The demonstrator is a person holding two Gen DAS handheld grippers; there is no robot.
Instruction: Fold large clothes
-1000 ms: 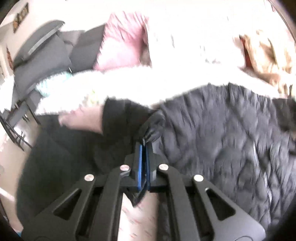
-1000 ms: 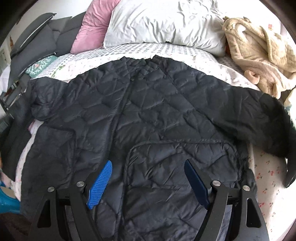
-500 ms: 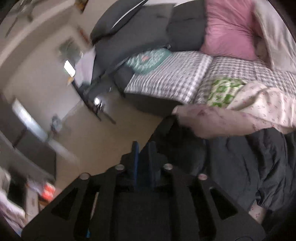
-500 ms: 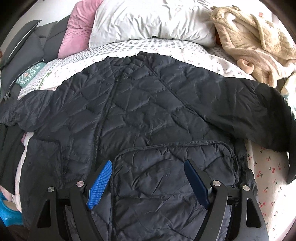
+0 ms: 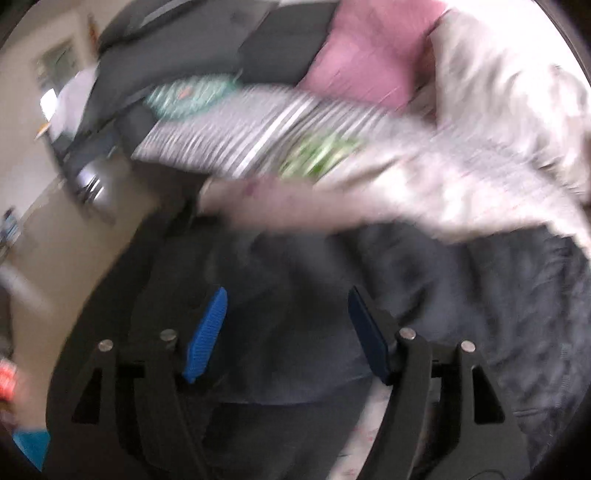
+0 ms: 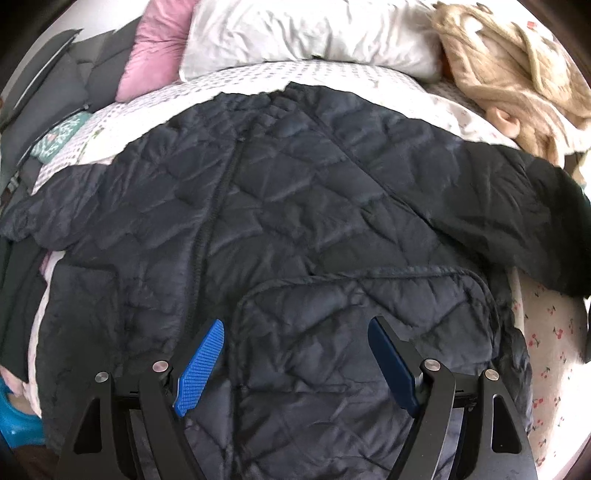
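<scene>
A dark quilted jacket [image 6: 295,206] lies spread front-up across the bed [image 6: 546,332], filling most of the right wrist view. Its zipper line runs from the collar at upper centre down toward the lower left of the frame. One sleeve stretches to the right edge of the frame, the other to the left edge. A rounded quilted flap, which cannot be identified for certain, lies on top of the jacket's lower part in the lower centre.

The right claw [image 6: 295,363] sits at the bottom of that view, released, its blue pads wide apart with nothing between them; the rounded flap lies just beyond the pads.

Along the top of the frame are a pink pillow [image 6: 155,48] at upper left, a white pillow [image 6: 314,33] in the centre, and a beige fuzzy garment [image 6: 517,74] bunched at upper right. The sheet carries small cherry prints at lower right.

The left wrist view is heavily blurred. The left claw [image 5: 288,332] is released too, pads spread, nothing gripped. Dark jacket fabric [image 5: 480,314] fills the lower right of that frame, pale bedding crosses the middle, and bare floor [image 5: 74,221] shows at the left.
</scene>
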